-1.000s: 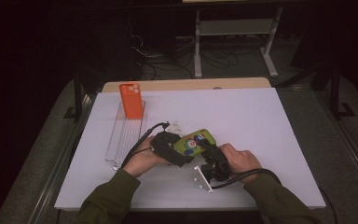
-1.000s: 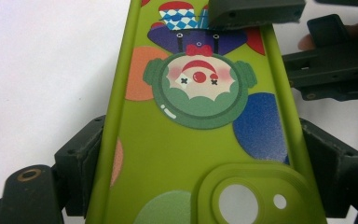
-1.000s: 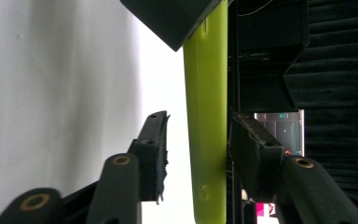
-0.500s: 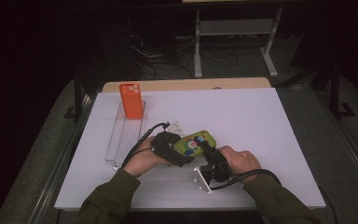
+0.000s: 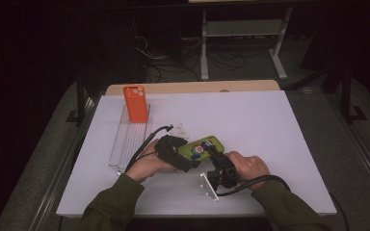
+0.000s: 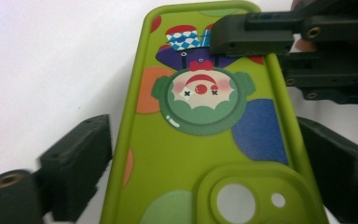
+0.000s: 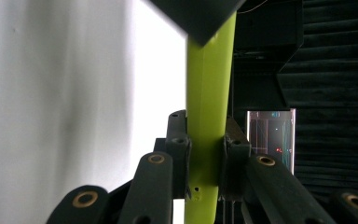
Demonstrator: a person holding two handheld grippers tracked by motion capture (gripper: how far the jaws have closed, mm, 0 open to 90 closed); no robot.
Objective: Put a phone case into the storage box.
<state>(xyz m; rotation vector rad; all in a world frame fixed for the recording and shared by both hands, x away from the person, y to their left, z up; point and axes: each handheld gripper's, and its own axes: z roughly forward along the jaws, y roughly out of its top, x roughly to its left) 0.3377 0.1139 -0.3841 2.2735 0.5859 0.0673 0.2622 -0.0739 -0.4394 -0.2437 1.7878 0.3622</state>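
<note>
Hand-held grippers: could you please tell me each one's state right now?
Left hand-held gripper: open, just released green phone case.
Right hand-held gripper: shut on case.

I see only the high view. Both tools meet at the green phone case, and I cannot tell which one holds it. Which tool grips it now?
Observer: The right tool grips the green phone case by its edge; its jaws have just been closing.
Operator: And the left tool?
Observer: The left tool is open; its jaws have just been opening and stand clear on both sides of the case.
Operator: Which face is up?
Observer: The back, with a clown picture and the camera cutout.
</note>
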